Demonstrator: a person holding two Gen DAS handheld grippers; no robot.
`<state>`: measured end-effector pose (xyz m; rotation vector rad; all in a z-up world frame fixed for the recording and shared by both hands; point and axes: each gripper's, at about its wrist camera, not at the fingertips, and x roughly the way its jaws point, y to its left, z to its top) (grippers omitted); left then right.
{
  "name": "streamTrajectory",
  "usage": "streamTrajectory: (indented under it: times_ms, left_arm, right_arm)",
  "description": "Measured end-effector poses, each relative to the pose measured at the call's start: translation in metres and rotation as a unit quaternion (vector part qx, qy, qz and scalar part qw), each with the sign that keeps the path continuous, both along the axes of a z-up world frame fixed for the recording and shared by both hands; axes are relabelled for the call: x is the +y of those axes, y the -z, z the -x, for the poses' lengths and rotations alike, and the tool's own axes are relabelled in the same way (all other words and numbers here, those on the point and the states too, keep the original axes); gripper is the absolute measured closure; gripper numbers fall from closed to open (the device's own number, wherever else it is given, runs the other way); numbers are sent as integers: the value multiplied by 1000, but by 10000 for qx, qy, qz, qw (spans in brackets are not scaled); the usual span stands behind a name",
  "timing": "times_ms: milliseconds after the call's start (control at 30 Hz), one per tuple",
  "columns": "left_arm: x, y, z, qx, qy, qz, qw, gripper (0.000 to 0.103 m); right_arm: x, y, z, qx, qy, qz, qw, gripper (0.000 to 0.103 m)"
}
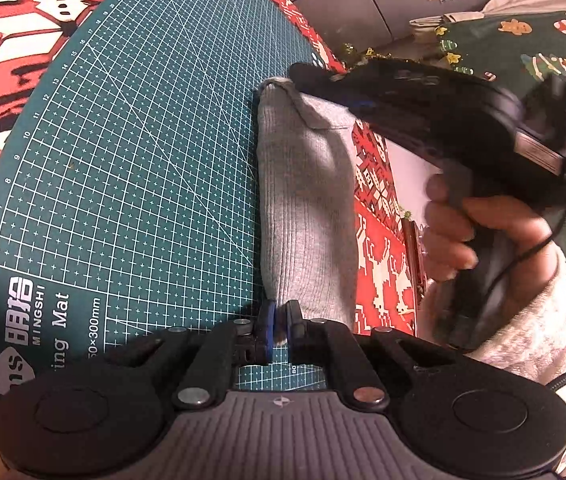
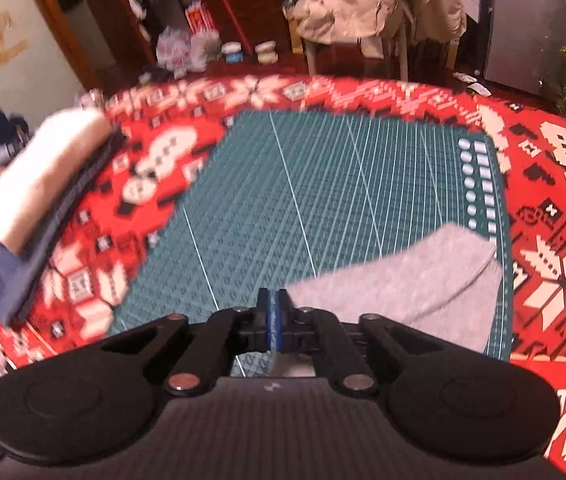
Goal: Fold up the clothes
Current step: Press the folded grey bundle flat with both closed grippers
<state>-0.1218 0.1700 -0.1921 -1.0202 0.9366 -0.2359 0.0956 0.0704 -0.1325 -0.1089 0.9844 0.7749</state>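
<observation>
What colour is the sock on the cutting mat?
Light grey, ribbed knit sock; it shows best in the left wrist view.

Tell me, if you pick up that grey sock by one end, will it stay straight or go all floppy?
Probably floppy. The grey sock is soft ribbed knit, and its far end already folds over, so it would likely droop from wherever it is held. It looks light for its size. It probably won't slip: the left gripper has its jaws pinched on the near end, and knit fabric tends to grip.
</observation>
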Motion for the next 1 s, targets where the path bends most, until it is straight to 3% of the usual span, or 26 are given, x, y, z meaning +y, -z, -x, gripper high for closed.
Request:
streamTrajectory:
  times_ms: [200, 267, 400, 733, 833, 1000]
  left_arm:
    - [13, -10, 7, -99, -152, 87, 9998, 92]
    - [20, -13, 11, -163, -273, 86, 9995, 86]
    - [28, -12, 10, -105, -447, 52, 9989, 86]
    - [5, -26, -17, -382, -44, -259, 9989, 90]
    - [-4, -35, -26, -547, 162, -464, 9973, 91]
    - [-20, -39, -46, -598, 481, -913, 9929, 91]
  right_arm:
    - [-38, -16, 19, 285, -36, -473, 9985, 95]
    - [-54, -13, 29, 478, -61, -539, 9974, 95]
    - [-80, 2, 56, 829, -102, -563, 9949, 94]
    - [-125, 26, 113, 1249, -127, -465, 9910, 94]
    - [-141, 14, 111, 1160, 14, -785, 9901, 94]
    - [-149, -8, 101, 427, 210, -876, 9950, 94]
